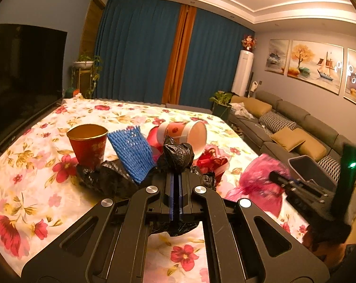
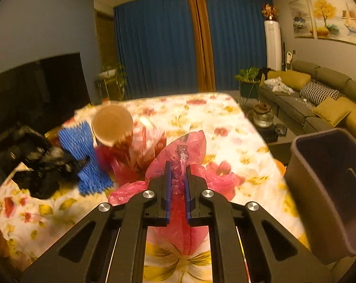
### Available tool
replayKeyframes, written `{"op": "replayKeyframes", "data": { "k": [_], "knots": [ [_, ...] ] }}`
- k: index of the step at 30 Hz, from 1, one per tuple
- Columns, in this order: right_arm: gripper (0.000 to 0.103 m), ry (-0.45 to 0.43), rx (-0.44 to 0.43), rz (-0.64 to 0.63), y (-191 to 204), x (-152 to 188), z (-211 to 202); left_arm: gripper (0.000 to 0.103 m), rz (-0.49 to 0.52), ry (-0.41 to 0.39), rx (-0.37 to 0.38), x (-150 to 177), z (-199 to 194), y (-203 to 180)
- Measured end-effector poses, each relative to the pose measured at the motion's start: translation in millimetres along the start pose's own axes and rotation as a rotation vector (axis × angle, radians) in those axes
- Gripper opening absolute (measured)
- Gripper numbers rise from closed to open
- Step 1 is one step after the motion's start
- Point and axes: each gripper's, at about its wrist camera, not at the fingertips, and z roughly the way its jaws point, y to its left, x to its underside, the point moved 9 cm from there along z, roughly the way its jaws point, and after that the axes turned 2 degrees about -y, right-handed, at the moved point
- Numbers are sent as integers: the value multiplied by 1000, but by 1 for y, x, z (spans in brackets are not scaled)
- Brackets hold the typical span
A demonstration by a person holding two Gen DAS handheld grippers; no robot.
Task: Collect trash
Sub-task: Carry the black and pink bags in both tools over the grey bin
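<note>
Trash lies on a table with a floral cloth [image 1: 31,155]. My left gripper [image 1: 177,176] is shut on a black plastic bag [image 1: 178,153] that bunches up above the fingertips and spreads left across the cloth. Behind it stand a red paper cup [image 1: 88,145], a blue foam net [image 1: 131,153] and a tipped white-and-red cup [image 1: 189,133]. My right gripper [image 2: 177,169] is shut on a pink plastic bag [image 2: 189,148] and holds it over the cloth; it also shows in the left wrist view [image 1: 260,179]. The blue net [image 2: 85,162] and black bag [image 2: 36,165] sit to its left.
A dark trash bin [image 2: 328,188] stands at the table's right edge, close to the right gripper. A television [image 1: 19,75] stands along the left edge. A sofa [image 1: 295,127] with cushions, plants and blue curtains lie beyond.
</note>
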Motion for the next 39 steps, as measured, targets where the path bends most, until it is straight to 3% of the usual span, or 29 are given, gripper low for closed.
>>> {"op": "replayKeyframes", "data": {
  "k": [8, 17, 39],
  "knots": [
    [10, -106, 8, 16, -18, -30, -46, 2, 25, -20, 36, -7, -5, -23],
    [10, -175, 60, 40, -52, -42, -82, 2, 77, -25, 97, -12, -4, -68],
    [10, -314, 368, 118, -202, -51, -161, 2, 224, -72, 405, -18, 18, -286]
  ]
}}
